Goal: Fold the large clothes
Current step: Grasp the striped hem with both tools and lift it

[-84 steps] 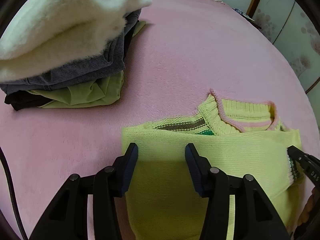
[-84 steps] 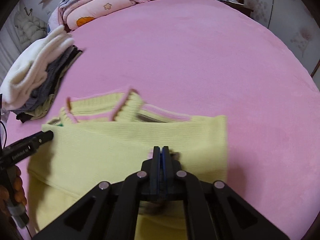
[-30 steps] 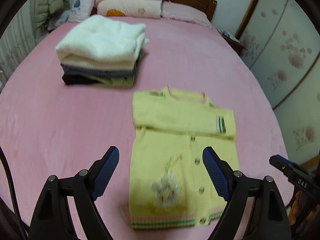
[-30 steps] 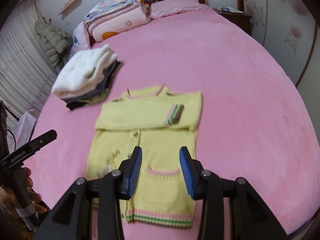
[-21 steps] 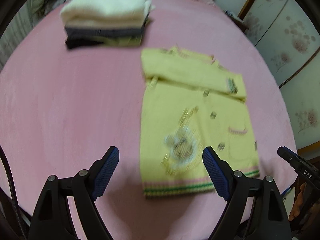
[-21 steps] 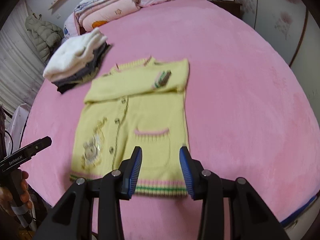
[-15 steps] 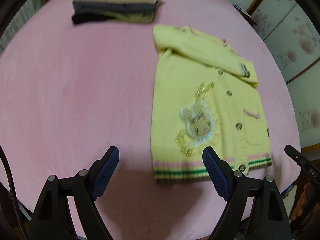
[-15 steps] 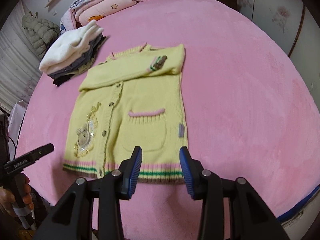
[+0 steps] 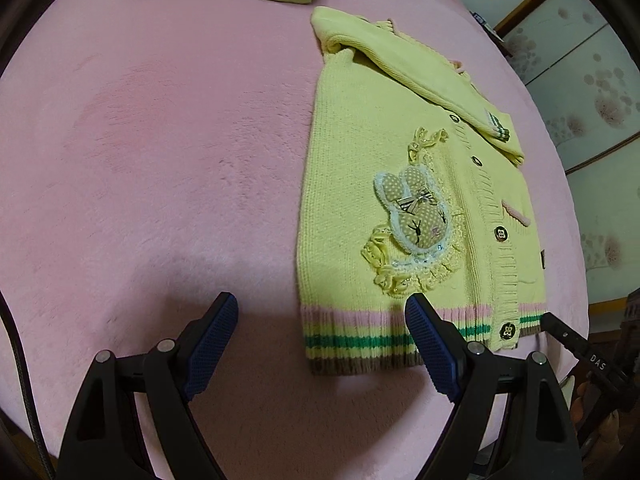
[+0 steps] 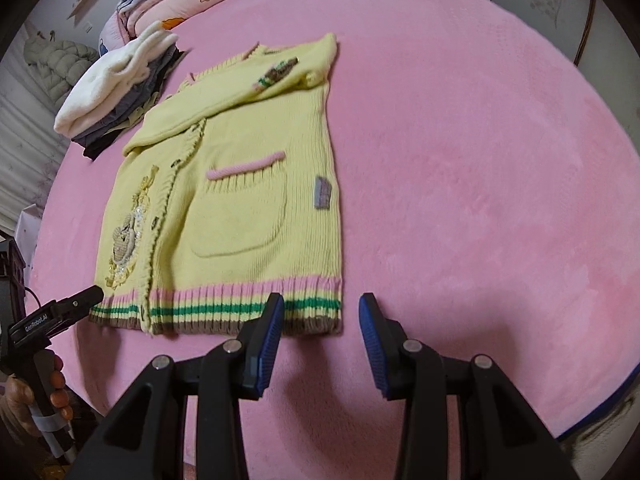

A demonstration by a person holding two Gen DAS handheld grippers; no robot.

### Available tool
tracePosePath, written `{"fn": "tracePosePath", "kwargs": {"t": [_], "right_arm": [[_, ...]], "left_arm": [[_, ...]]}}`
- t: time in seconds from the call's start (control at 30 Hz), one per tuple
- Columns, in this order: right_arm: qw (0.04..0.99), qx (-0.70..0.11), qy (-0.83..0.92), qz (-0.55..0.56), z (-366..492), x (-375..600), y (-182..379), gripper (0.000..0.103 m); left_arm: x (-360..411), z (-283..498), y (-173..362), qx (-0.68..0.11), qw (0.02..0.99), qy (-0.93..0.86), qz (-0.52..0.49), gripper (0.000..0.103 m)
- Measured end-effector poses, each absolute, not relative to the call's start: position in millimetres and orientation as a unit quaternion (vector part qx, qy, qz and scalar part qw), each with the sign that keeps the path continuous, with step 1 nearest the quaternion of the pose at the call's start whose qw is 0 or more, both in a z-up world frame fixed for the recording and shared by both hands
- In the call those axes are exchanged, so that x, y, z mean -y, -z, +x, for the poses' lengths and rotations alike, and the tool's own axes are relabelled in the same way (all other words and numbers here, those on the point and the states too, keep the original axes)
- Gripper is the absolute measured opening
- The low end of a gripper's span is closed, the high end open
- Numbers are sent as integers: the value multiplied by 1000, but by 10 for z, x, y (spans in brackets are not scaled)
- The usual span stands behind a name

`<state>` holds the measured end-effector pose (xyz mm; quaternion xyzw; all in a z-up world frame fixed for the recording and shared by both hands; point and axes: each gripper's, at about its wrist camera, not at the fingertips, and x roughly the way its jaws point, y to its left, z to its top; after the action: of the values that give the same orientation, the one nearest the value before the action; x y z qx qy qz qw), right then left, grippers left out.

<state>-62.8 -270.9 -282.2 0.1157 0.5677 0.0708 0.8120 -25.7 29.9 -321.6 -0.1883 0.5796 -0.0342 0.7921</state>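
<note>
While the yellow cardigan [image 10: 240,184] lies flat, front up, on the pink bed [image 10: 480,160], its sleeves are folded across the chest near the collar, so the sleeve stage appears done; the body has not yet been folded, and judging by the grippers' position at the striped hem [image 10: 216,312], a hem-to-collar fold is probably next. Left gripper [image 9: 322,340]: fingers wide apart, empty, straddling the hem's left corner. Right gripper [image 10: 320,332]: fingers apart, empty, at the hem's right corner; whether either touches the knit cannot be told. A stack of folded clothes [image 10: 116,92], white garment uppermost, sits beyond the cardigan's left shoulder, suggesting earlier items are finished. Legible writing: "GenRobot.AI" on the left gripper body in the right wrist view, and "DAS" on the right gripper body [image 9: 592,356] in the left wrist view. A small grey tag [image 10: 322,193] on the side seam is unreadable.
</note>
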Motion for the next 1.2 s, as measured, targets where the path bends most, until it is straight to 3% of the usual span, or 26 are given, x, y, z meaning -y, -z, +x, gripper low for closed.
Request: {"fn": "tracePosePath", "kwargs": {"t": [0.33, 0.4, 0.5, 0.57, 0.6, 0.63, 0.87, 1.2], "right_arm": [[813, -557, -97, 140, -650, 2706, 2999, 38], [808, -560, -109, 149, -644, 2692, 3012, 21], [806, -561, -112, 149, -640, 2663, 3009, 15], [806, -562, -112, 151, -636, 2648, 2991, 14], [807, -561, -110, 151, -638, 2647, 2982, 13], [807, -561, -109, 149, -641, 2641, 2969, 13], [819, -545, -103, 149, -647, 2689, 2716, 11], [831, -514, -113, 179, -393, 2867, 2008, 11]], "left_arm": [[-222, -343, 3329, -562, 808, 52, -169, 84], [-199, -350, 3321, -562, 808, 58, -169, 84], [-186, -367, 3302, -565, 805, 64, -172, 67], [-144, -363, 3305, -571, 800, 75, -171, 38], [-123, -360, 3314, -574, 795, 85, -176, 29], [-101, -350, 3325, -580, 789, 91, -181, 11], [-60, -305, 3146, -581, 788, 76, -188, 8], [-332, 20, 2305, -534, 804, 63, -255, 8]]}}
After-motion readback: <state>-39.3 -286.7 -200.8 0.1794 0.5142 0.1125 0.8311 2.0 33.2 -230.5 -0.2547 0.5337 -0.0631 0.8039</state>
